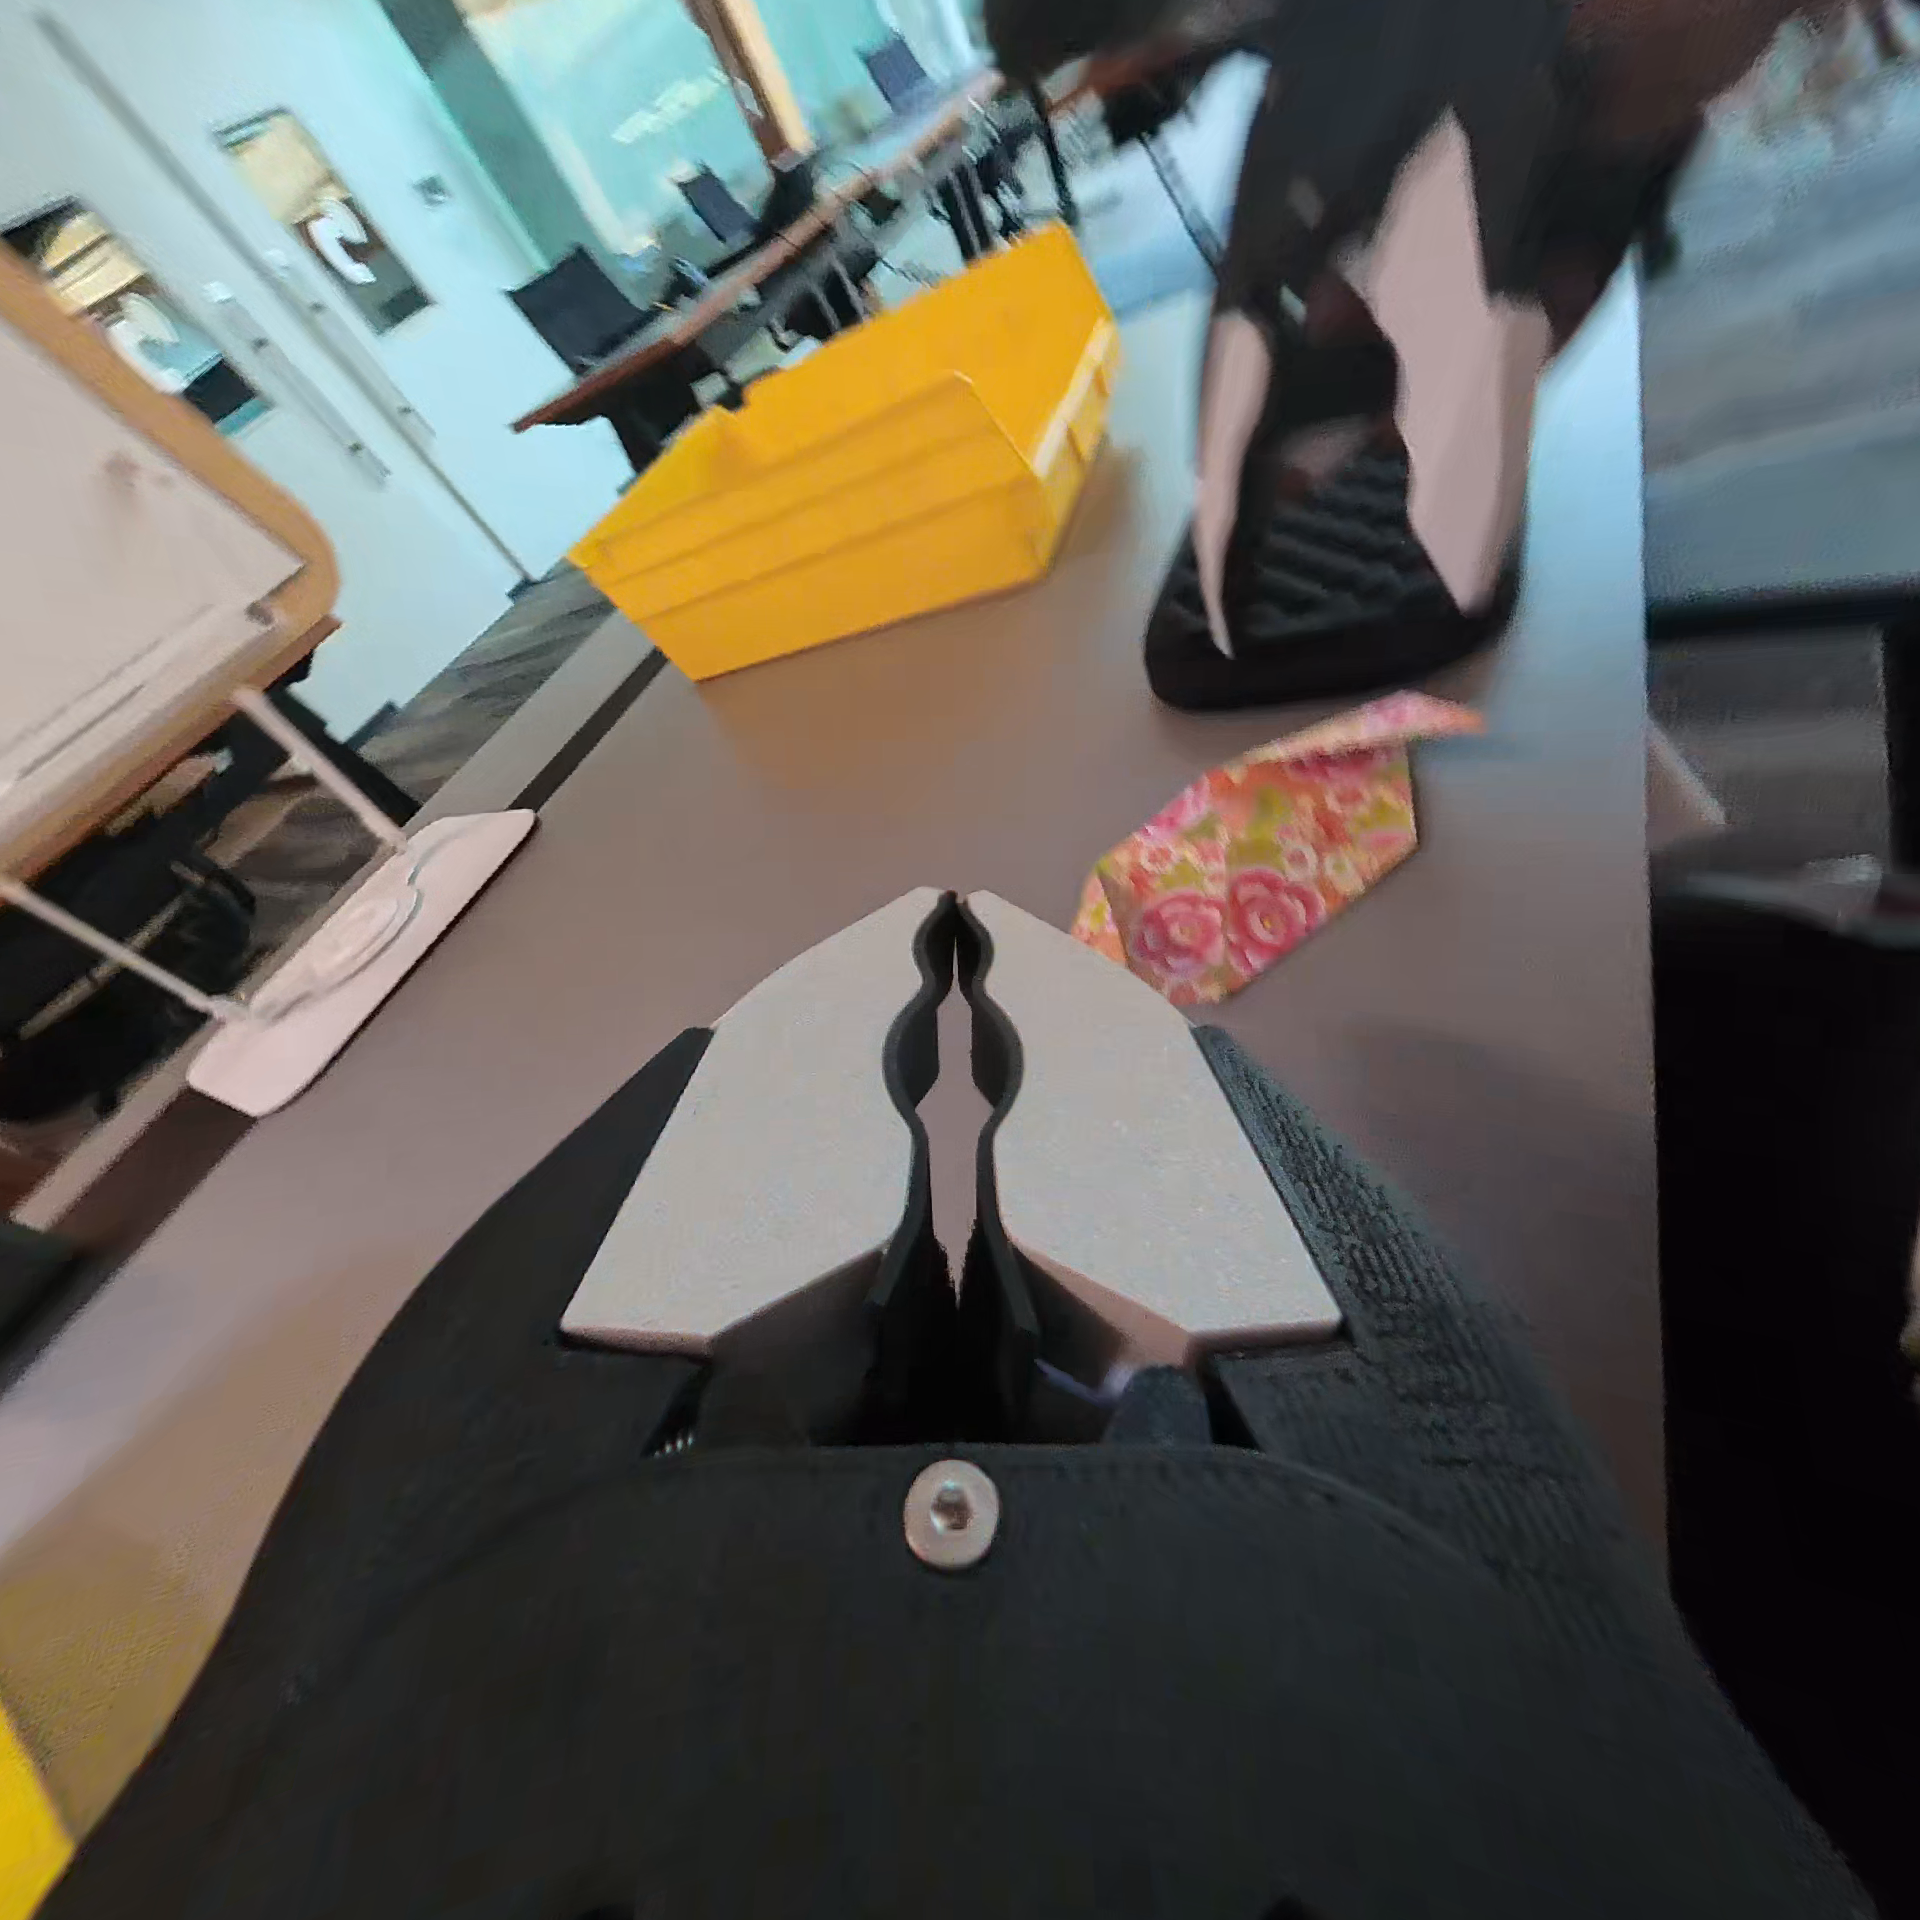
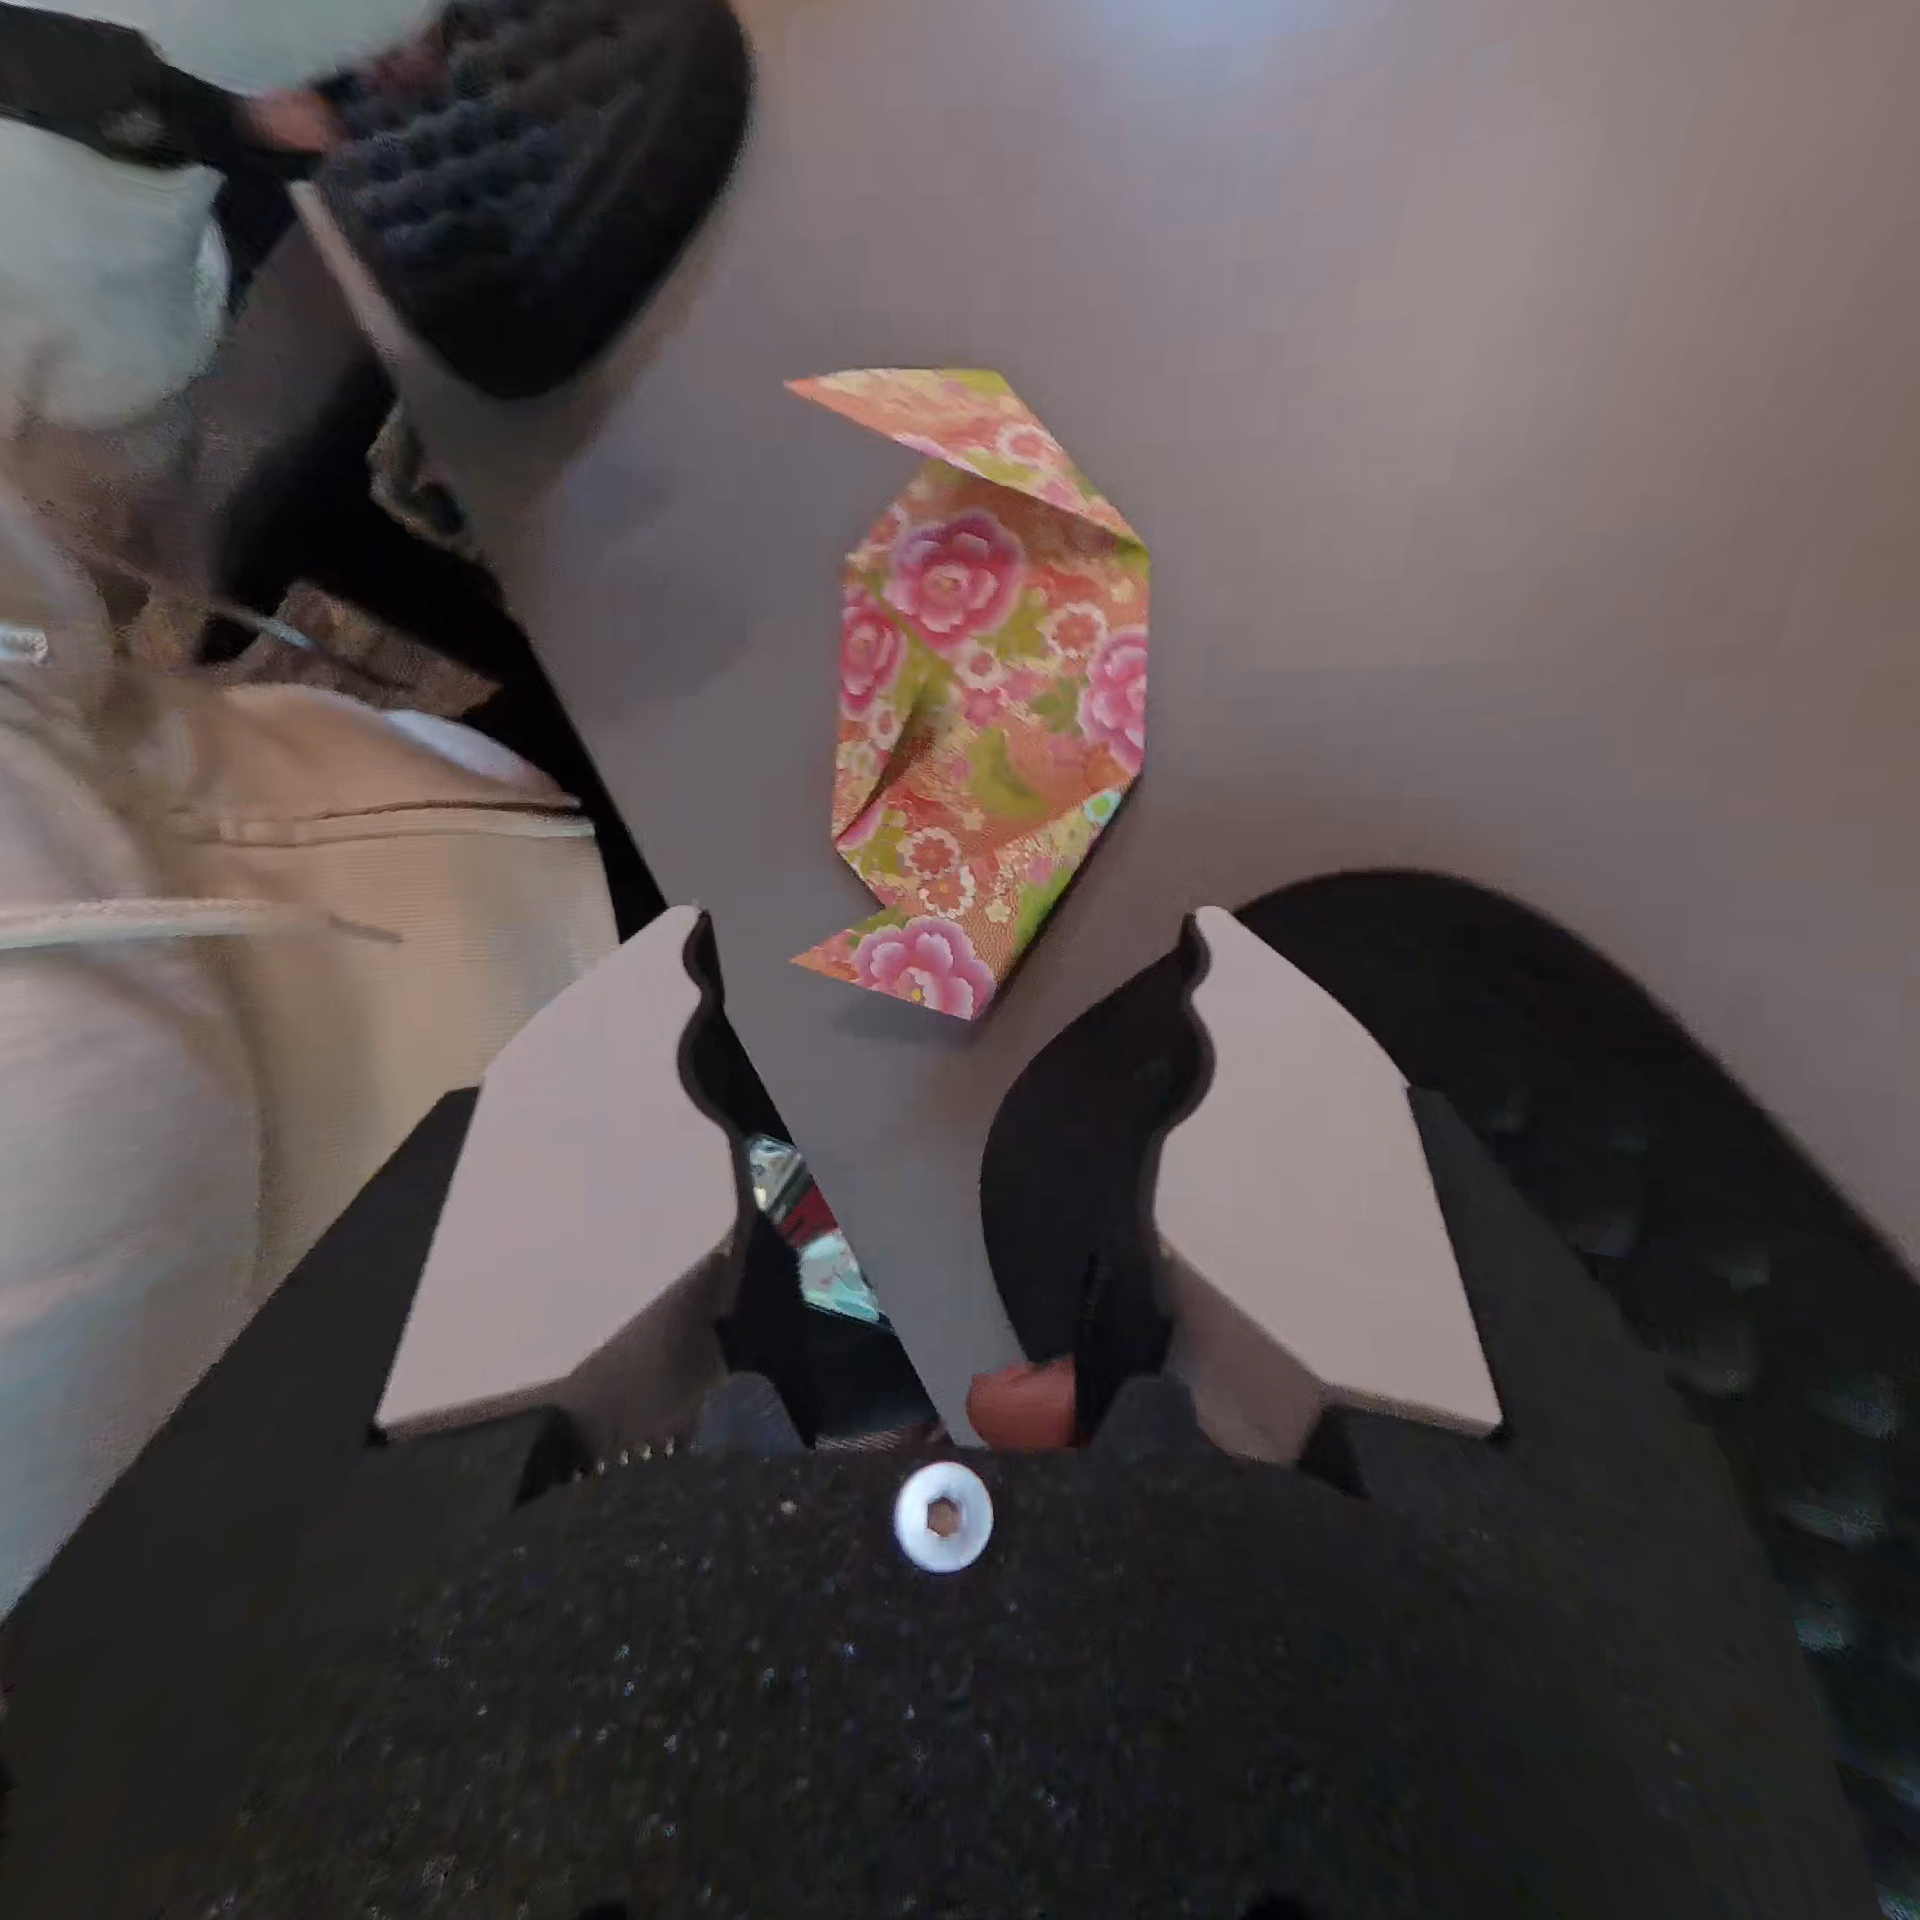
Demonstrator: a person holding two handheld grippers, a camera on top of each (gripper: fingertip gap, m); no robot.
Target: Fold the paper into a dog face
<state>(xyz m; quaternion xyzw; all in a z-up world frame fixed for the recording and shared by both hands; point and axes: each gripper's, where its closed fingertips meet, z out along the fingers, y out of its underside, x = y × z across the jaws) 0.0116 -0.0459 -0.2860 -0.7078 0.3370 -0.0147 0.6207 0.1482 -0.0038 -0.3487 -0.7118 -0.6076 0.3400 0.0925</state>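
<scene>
Your floral paper lies free on the brown worktop, and neither tool is touching it. It already carries several folds: a pointed flap stands out at each end, the far one lifted a little off the surface rather than pressed flat, so from how it lies the dog face looks well along, though you cannot tell from here which creases remain. Your right gripper hangs over the paper's near end with its jaws spread wide and nothing between them; that opening looks suited to coming down astride the nearer flap, or to pressing a crease with one finger. Your left gripper sits low over the worktop, just beside the paper and pointing past it, with its jaws drawn together so the tips meet and grip nothing. Held shut like that it makes a single blunt point, probably handier for pinning or rubbing a fold than for pinching. A yellow bin stands well beyond on the same surface, clear of the work, and a flat white stand base lies off to the left edge. Because the paper is light and unpinned, a sideways nudge could slide it.
</scene>
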